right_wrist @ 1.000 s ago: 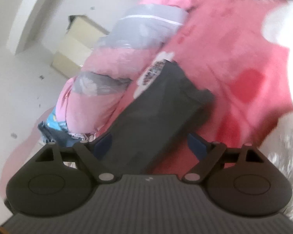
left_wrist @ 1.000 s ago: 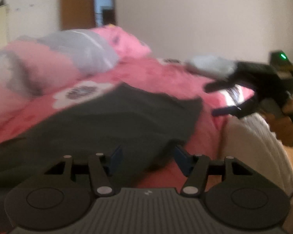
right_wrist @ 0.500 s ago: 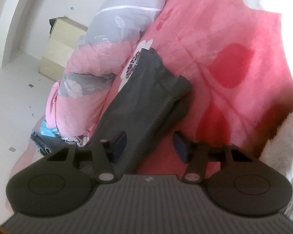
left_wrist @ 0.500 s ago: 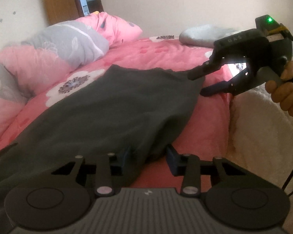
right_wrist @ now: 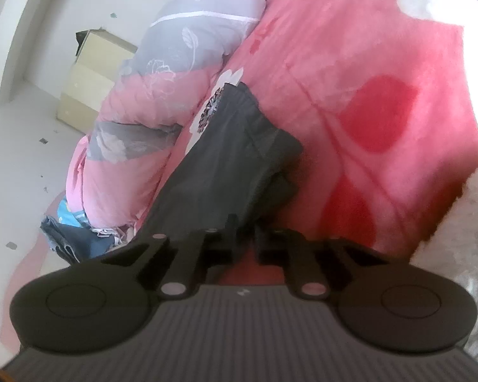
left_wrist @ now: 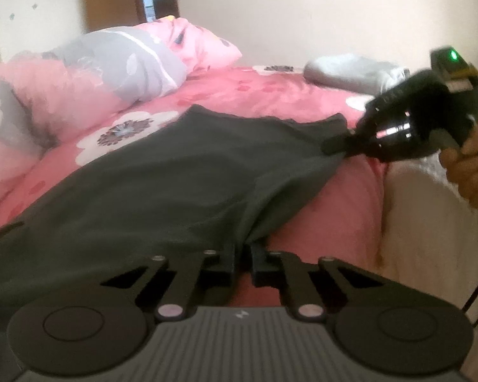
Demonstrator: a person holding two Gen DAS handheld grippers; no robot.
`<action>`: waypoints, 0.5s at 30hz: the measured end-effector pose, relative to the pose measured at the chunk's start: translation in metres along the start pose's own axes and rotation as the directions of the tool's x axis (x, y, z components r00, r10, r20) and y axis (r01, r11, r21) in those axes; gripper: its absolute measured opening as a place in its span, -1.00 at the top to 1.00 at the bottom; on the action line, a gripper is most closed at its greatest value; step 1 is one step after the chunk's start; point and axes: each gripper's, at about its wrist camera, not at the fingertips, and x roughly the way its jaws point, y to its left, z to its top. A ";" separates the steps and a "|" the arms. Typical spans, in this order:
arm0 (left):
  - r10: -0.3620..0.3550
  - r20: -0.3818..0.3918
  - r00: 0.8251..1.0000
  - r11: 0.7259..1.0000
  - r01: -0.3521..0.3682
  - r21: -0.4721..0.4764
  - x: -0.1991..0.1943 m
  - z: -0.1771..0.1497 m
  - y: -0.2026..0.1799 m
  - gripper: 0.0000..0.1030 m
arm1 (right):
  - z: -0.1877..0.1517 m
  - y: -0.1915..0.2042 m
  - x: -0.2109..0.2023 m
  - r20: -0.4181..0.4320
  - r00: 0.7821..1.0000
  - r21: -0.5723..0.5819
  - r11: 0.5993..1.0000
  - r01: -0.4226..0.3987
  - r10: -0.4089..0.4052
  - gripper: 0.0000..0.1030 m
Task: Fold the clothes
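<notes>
A dark grey garment [left_wrist: 162, 178] lies spread on a pink flowered bed sheet [left_wrist: 258, 92]. My left gripper [left_wrist: 244, 253] is shut on the garment's near right edge. My right gripper [left_wrist: 334, 145] shows in the left wrist view at the far right, shut on the garment's far corner. In the right wrist view the right gripper [right_wrist: 245, 234] pinches the garment [right_wrist: 226, 165], which stretches away from it across the sheet [right_wrist: 366, 95].
A rolled pink and grey quilt [left_wrist: 89, 76] lies along the bed's left side. A grey pillow [left_wrist: 350, 71] sits at the far end. A white fluffy blanket [left_wrist: 430, 222] covers the bed's right edge. A pale bedside cabinet [right_wrist: 92, 76] stands on the floor.
Both grippers were open around the garment's edge. Both have closed on it, and the fabric now pulls taut between them.
</notes>
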 end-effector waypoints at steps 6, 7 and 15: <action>-0.041 0.024 0.999 0.998 0.042 -0.047 -0.007 0.006 0.014 0.87 | 0.006 0.012 -0.004 0.029 0.999 -0.043 0.999 -0.032 0.034 0.92; -0.047 0.029 0.998 0.997 0.049 -0.059 -0.008 0.007 0.017 0.87 | 0.008 0.014 -0.004 0.031 0.999 -0.047 0.998 -0.039 0.040 0.92; -0.108 0.055 0.993 0.966 0.118 -0.229 -0.011 0.025 0.059 0.87 | 0.032 0.031 0.010 0.035 0.993 -0.048 0.993 -0.110 0.112 0.92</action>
